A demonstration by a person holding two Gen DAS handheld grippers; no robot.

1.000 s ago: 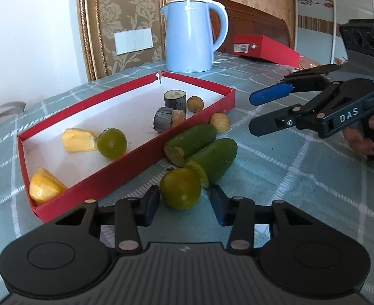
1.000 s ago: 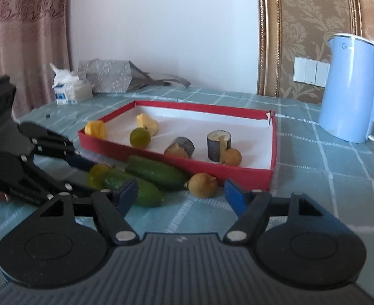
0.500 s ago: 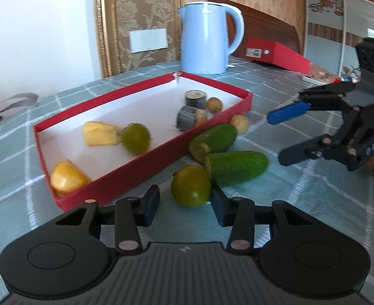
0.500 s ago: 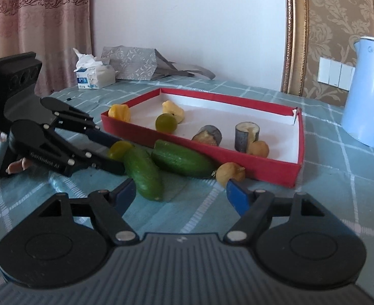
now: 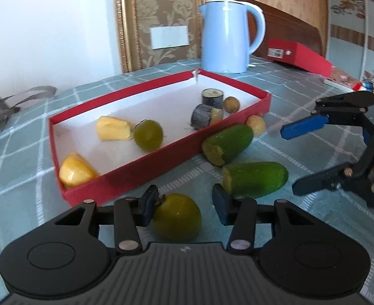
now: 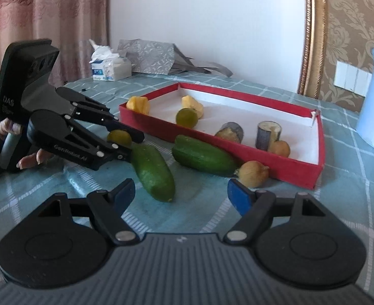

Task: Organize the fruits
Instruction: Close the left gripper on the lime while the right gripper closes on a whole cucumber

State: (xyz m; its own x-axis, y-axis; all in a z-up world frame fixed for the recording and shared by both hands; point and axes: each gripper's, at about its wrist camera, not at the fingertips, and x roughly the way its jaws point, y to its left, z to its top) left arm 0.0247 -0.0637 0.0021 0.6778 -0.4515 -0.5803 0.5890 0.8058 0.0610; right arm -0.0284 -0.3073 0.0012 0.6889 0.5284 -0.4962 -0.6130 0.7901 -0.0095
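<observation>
While the left gripper (image 5: 180,202) straddles a green fruit (image 5: 177,216) on the tablecloth (image 5: 301,228), its jaws are apart, the left pad touching the fruit. Right gripper (image 6: 180,195): wide, holding nothing, near two cucumber halves (image 6: 153,171) lying just outside the red tray (image 5: 146,164).

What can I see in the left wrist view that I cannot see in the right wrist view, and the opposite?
Only the left wrist view: a red box behind the kettle.
Only the right wrist view: a tissue pack and pink curtains.
Both show the red tray, two cucumber pieces, and the green fruit between the open left gripper's fingers.
</observation>
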